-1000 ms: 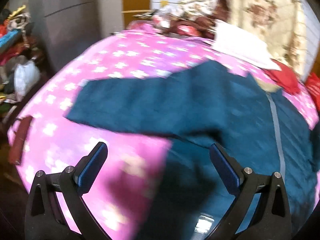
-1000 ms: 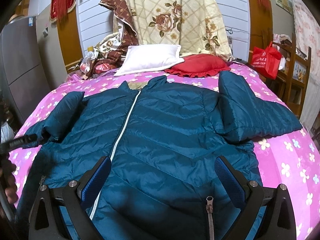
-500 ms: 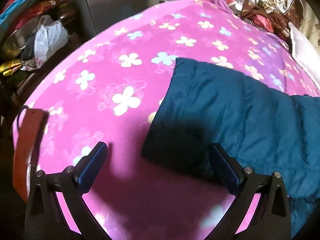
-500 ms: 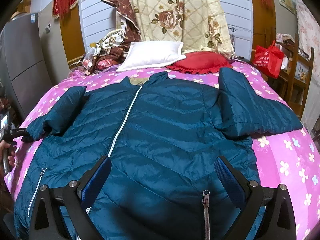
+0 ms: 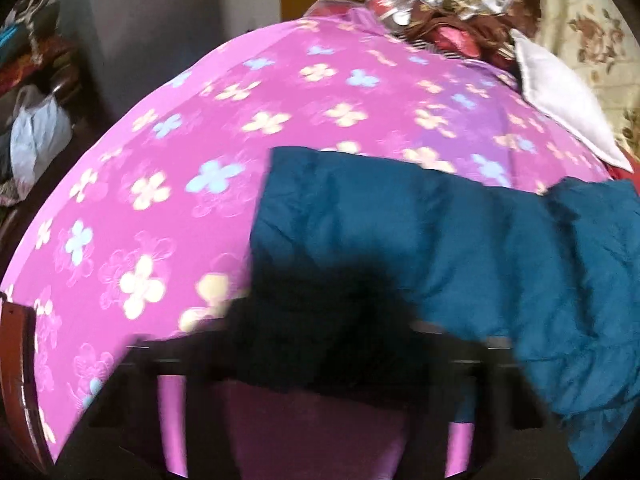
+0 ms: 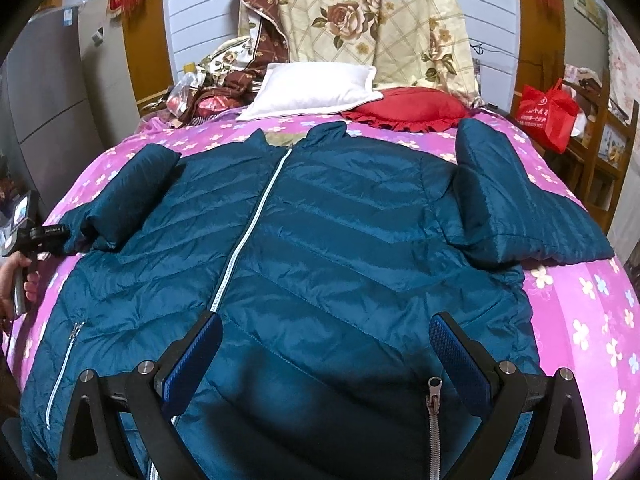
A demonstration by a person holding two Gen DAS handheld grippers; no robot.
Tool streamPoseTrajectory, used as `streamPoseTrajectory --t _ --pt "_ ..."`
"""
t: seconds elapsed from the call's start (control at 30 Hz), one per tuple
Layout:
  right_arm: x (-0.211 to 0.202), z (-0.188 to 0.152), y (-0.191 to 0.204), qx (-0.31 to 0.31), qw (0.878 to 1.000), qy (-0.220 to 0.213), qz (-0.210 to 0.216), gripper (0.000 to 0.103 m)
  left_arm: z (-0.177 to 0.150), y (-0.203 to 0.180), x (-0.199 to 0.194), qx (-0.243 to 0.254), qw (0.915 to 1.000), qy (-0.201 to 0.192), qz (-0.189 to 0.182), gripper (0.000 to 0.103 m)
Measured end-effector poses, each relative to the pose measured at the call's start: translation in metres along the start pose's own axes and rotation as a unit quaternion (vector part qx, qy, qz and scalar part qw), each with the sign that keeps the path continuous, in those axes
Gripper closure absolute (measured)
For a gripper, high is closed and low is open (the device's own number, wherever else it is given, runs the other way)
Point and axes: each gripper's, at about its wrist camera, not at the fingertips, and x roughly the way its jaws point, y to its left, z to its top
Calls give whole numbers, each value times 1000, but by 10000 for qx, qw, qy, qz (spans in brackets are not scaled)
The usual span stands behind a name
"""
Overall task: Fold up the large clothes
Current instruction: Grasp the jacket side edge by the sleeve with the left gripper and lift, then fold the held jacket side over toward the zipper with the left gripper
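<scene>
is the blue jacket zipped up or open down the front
Zipped. In the right wrist view the jacket lies flat on the bed, its pale front zipper running closed up to the collar.

Bed under pink flowered sheet (image 6: 580,300). At head: white pillow (image 6: 316,88) beside red frilled cushion (image 6: 408,110), touching. Floral quilt (image 6: 372,20) draped behind. Red shopping bag (image 6: 546,114) on wooden shelf, right. Grey cabinet (image 6: 44,100) left.

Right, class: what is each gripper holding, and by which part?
The left gripper appears to pinch the blue jacket by a sleeve cuff, though its view is blurred. The right gripper hangs open, holding nothing.
</scene>
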Motion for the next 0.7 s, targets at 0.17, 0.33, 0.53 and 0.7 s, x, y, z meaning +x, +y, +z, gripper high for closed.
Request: streamPoseTrajectory --t 0.17,0.33,0.53,0.7 --pt "1 1 -2 36 10000 -7 -53 1 0 -7 -18 23 9993 -191 316 95" --pt "0 -1 -13 118 9998 37 -167 1 10 35 -66 -754 9872 -684 1231 95" --pt "3 -6 -32 300 9989 289 -227 1 24 47 -118 -913 9803 -843 1535 95" --pt "4 -15 -50 366 9978 414 -354 1 34 -18 -170 -541 9898 -1192 568 96"
